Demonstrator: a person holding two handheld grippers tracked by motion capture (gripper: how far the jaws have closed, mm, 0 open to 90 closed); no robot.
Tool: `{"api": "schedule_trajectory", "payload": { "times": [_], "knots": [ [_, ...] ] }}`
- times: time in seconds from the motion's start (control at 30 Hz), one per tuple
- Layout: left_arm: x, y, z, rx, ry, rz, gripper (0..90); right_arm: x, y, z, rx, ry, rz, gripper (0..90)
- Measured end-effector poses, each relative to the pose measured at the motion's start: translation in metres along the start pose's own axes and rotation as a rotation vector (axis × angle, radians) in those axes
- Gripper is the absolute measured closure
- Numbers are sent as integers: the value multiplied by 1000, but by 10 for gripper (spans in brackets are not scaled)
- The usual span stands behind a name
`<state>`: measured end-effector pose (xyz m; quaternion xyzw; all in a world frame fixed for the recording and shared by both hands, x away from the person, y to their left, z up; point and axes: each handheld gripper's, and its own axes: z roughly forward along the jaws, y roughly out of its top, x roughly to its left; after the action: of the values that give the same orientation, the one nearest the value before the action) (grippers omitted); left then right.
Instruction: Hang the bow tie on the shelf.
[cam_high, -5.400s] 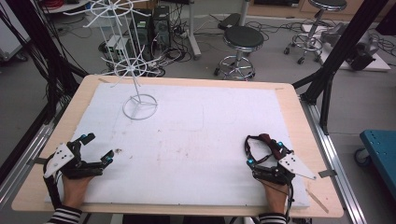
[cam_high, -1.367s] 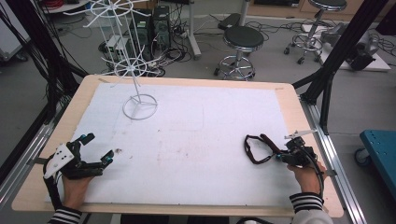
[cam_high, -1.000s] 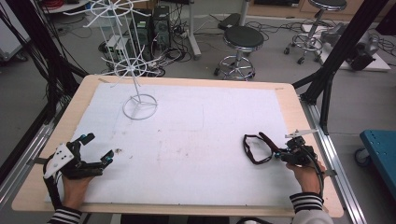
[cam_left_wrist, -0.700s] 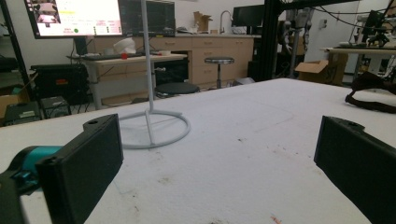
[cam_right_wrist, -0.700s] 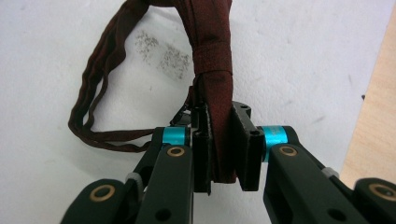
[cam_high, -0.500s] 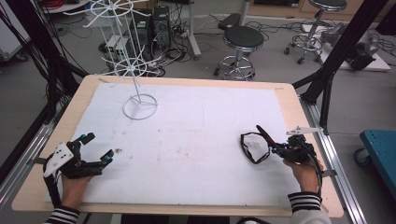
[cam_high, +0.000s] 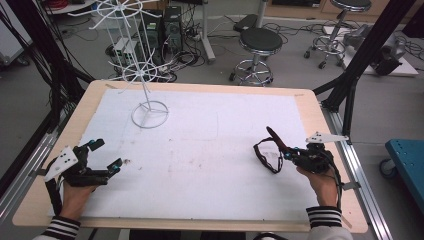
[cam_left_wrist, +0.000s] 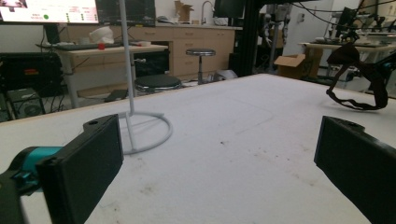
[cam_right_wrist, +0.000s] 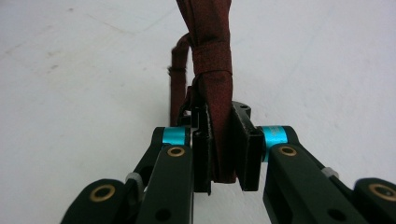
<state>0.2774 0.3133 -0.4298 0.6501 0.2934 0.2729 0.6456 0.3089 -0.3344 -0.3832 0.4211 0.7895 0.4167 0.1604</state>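
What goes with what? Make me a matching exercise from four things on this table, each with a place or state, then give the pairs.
1. left tongs
2. right tongs
3. dark red strap
4. white wire stand

A. upright at the table's far left
B. open, holding nothing
C. shut on fabric
D. pinched at one end, with a loop beyond the jaws

Pairs: 1-B, 2-C, 3-D, 4-A

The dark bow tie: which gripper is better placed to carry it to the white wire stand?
Right. The right gripper is shut on the bow tie. The left gripper rests open at the table's near left edge, nearer the wire stand but holding nothing.
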Motion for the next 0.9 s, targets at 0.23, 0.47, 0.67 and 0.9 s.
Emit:
{"api": "schedule_trajectory", "payload": {
  "times": [0.23, 0.47, 0.67, 0.9],
  "knots": [
    [3, 15, 3, -1, -26, 8, 17, 21, 19, 7, -50, 69, -115, 798],
    [6, 30, 8, 29, -67, 37, 17, 34, 39, 15, -87, 120, -173, 798],
    [6, 41, 14, 41, -105, 57, 17, 42, 51, 20, -116, 165, -194, 798],
    [5, 48, 21, 52, -153, 73, 17, 51, 63, 28, -175, 251, -225, 798]
  ]
}}
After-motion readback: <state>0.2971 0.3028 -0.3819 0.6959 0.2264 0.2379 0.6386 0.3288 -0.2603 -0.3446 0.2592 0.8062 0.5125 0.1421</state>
